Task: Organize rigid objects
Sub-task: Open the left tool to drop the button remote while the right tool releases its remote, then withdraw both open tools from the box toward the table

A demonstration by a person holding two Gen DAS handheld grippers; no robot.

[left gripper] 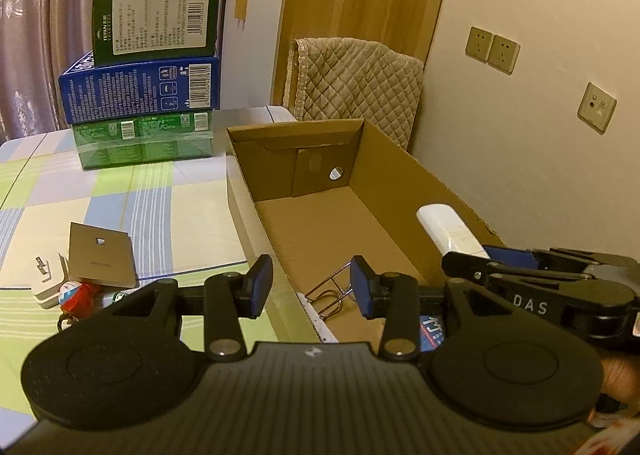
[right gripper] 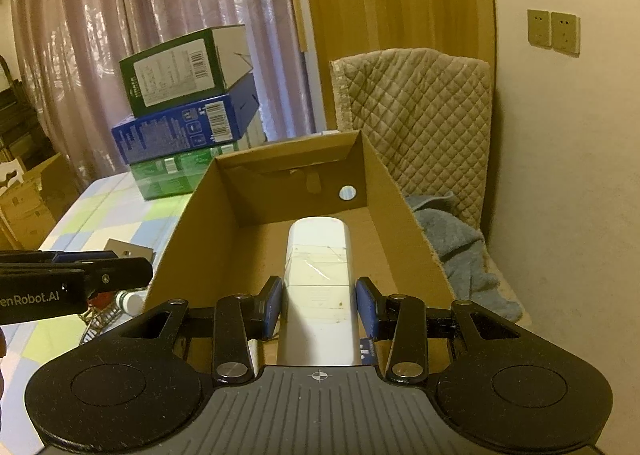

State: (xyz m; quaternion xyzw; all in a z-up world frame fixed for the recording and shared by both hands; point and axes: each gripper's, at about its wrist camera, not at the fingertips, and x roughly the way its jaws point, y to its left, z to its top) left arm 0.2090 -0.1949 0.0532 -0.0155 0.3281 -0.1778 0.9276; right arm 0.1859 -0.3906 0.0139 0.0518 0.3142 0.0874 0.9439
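An open cardboard box [left gripper: 400, 159] [right gripper: 180, 239] lies on the checked tablecloth. My right gripper [right gripper: 320, 303] is shut on a long white rounded object [right gripper: 318, 255], which it holds over the inside of the box. In the left wrist view that white object [left gripper: 440, 225] sticks out of the right gripper [left gripper: 472, 251] at the box's right wall. My left gripper [left gripper: 312, 287] hangs over the box's near left rim, jaws apart, nothing between them. Below it a bent metal wire piece [left gripper: 332, 295] lies on the box floor. The left gripper's tips [right gripper: 132, 271] show at the left of the right wrist view.
Three stacked cartons [left gripper: 140, 67], green, blue and dark green, stand at the table's far side. Left of the box lie a grey card [left gripper: 100, 255], a white adapter [left gripper: 48, 279] and a red and white trinket [left gripper: 74, 295]. A quilted chair back [left gripper: 360, 83] and a grey towel [right gripper: 460, 251] are behind and to the right.
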